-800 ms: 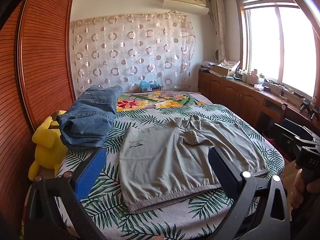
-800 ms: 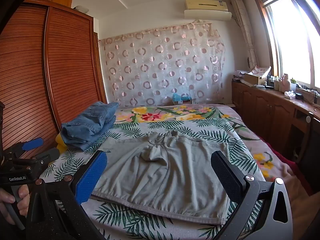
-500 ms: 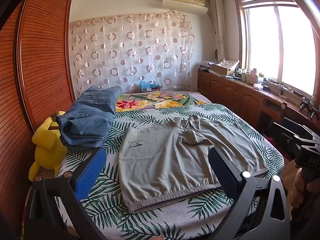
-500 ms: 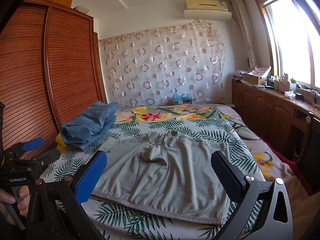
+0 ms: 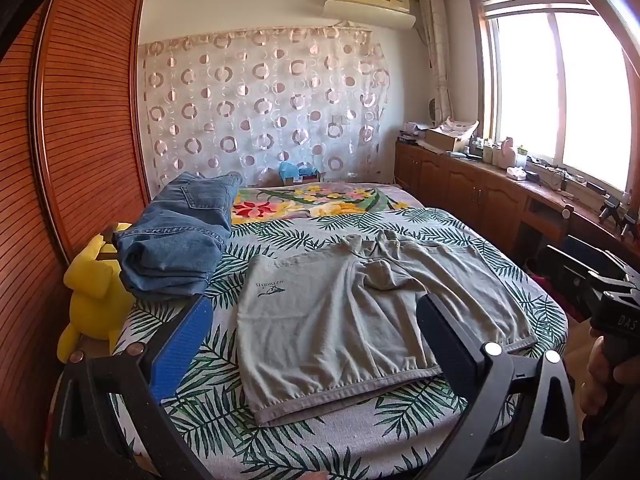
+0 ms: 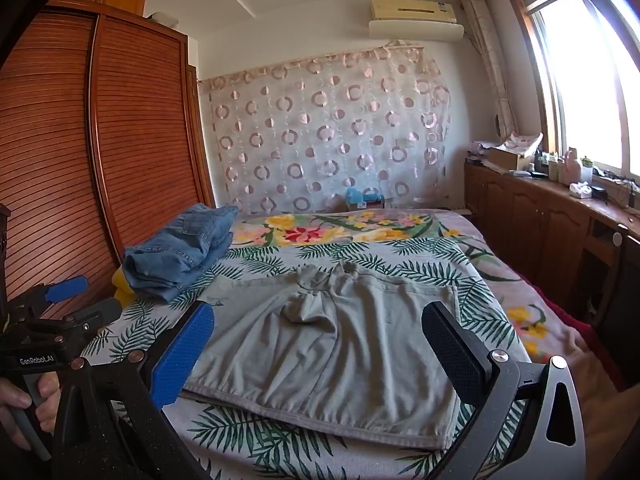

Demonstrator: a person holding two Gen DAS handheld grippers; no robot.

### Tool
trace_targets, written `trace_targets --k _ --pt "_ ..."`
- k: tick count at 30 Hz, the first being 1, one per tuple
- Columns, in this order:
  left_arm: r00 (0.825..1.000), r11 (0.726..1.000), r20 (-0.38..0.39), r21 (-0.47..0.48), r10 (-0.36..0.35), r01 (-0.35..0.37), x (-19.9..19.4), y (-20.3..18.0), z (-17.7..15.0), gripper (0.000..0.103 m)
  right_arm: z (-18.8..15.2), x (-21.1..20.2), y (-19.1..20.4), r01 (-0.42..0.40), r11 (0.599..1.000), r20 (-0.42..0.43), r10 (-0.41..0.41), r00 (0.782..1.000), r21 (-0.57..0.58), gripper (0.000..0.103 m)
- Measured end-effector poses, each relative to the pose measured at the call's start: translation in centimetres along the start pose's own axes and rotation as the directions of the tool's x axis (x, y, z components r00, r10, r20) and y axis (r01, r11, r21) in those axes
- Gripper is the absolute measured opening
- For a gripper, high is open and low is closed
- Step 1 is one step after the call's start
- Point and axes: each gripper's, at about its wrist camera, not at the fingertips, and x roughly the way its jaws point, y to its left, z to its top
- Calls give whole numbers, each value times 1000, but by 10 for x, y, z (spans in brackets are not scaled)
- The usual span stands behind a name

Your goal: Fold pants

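The grey pants are spread flat on the bed, ahead of both tongs. The left tongs and right tongs are held fully open and empty above the near hem.

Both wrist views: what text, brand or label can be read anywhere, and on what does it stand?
"GenRobot.AI": white lettering on the left tongs' handle, seen in the right wrist view.
"DAS": cut off at the frame edge, on the right tongs' handle, seen in the left wrist view.
Small dark print with a logo on the grey shorts: upside down, too blurred to read.
Air conditioner label: too small.
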Motion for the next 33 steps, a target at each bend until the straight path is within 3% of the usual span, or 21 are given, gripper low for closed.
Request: trace_targets --k 14,27,33 --pt "1000 1000 -6 0 -1 1 0 -2 2 102 0 0 -2 0 1000 -3 0 1000 -4 103" --pt "992 1000 -125 -19 -18 15 34 10 -24 102 -9 20 -20 28 1000 -114 -28 993 -3 103" --pt "985 999 -173 -32 -14 9 48 20 -36 102 -15 39 -24 45 999 -195 -50 979 -30 103"
